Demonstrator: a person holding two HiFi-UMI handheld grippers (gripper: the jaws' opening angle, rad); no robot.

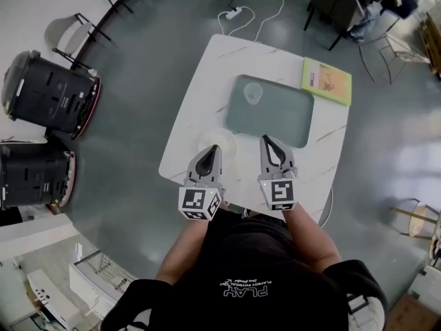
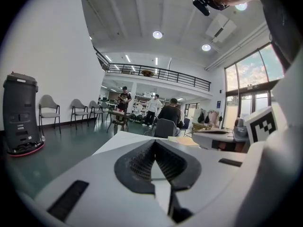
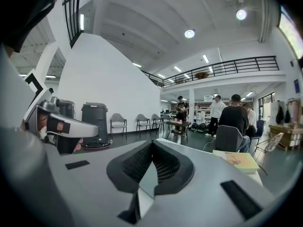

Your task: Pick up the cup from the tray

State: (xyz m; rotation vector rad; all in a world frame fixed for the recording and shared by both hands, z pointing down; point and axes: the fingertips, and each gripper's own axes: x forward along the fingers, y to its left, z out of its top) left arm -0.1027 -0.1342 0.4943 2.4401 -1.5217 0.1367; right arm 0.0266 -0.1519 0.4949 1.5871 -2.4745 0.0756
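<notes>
well, the cup [image 1: 253, 93] sits in the upper left corner of the tray [image 1: 289, 116], a little above the middle of the head view, seen from above as a pale see-through ring. it looks clear and thin-walled, whether glass or plastic i cannot tell, so i'd judge it light, smooth and a bit slippery, and likely to tip or crush under a hard squeeze. the safest hold is probably across the wall just under the rim, one jaw inside and one outside, or gently round the body. the tray is a flat grey-green rectangle with rounded corners and a matte look, lying on a white table [image 1: 213, 81] with faint marble veins. a yellow-green book [image 1: 326, 81] lies just beside the tray's upper right edge, and a clear round dish [image 1: 224, 142] rests near the table's lower left. the left gripper [image 1: 213, 150] hovers over that dish and the right gripper [image 1: 267, 142] hangs by the tray's lower edge, both well apart from the cup. each has its ribbed black pads pressed together at the tips, with nothing between them.
</notes>
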